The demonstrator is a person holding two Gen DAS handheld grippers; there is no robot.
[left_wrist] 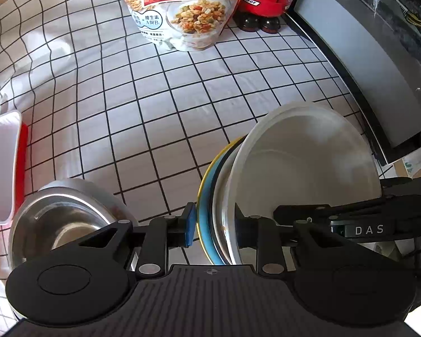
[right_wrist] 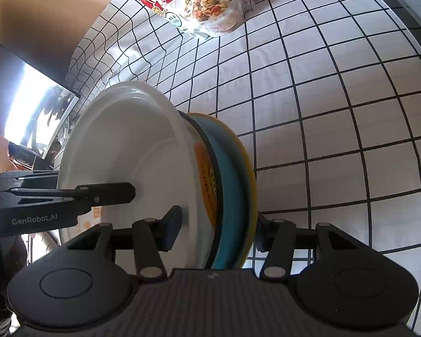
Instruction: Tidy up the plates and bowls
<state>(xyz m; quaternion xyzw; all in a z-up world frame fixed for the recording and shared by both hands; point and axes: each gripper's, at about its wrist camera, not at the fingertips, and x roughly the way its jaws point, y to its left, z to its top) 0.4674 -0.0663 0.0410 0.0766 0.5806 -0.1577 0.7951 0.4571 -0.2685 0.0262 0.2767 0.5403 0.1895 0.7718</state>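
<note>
A stack of dishes stands on edge above the checked tablecloth: a white bowl, a metal-rimmed dish, a blue plate and a yellow plate. My left gripper is shut on the stack's lower rim, with its blue pad against the yellow plate and the other finger inside the white bowl. In the right wrist view my right gripper clamps the same stack, one finger in the white bowl, the other behind the yellow plate. A steel bowl sits on the cloth to the left.
A red and white container lies at the left edge. A cereal bag and dark soda bottles stand at the back. A grey slab with a dark rim borders the right. A bright screen is on the left.
</note>
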